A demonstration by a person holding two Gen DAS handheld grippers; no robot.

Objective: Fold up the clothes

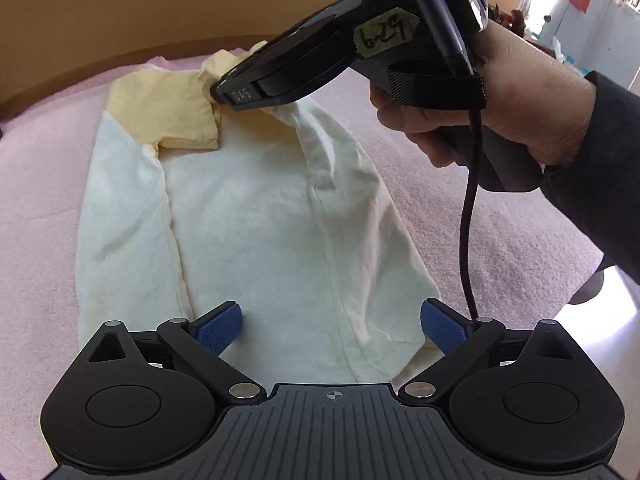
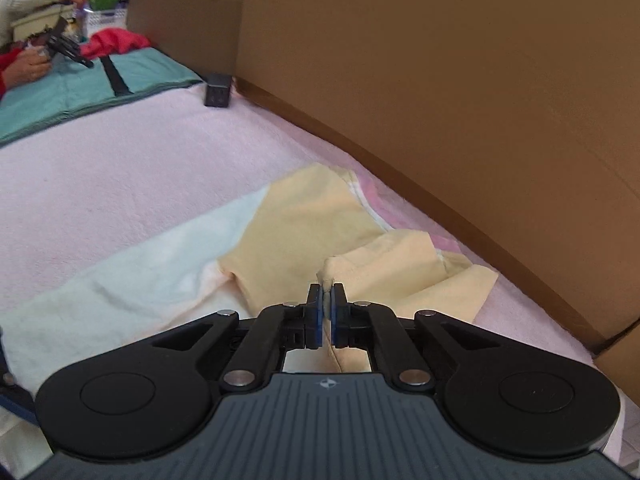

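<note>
A white shirt (image 1: 256,216) with pale yellow sleeves lies flat on the pink blanket (image 1: 44,208), its left side folded inward. My left gripper (image 1: 332,326) hovers open over the shirt's near hem, nothing between its blue pads (image 1: 218,330). In the left wrist view the right gripper's body (image 1: 288,76) is above the far end of the shirt, held by a hand (image 1: 492,100). In the right wrist view my right gripper (image 2: 327,298) is shut on a fold of the yellow sleeve (image 2: 384,264), lifting it slightly; the shirt's white body (image 2: 132,280) stretches left.
A brown cardboard wall (image 2: 440,100) stands along the blanket's far edge. A small black box (image 2: 218,90) sits by that wall. At the far left, a teal cloth (image 2: 76,92), a red garment (image 2: 116,42) and another person's hands (image 2: 28,70) with a gripper.
</note>
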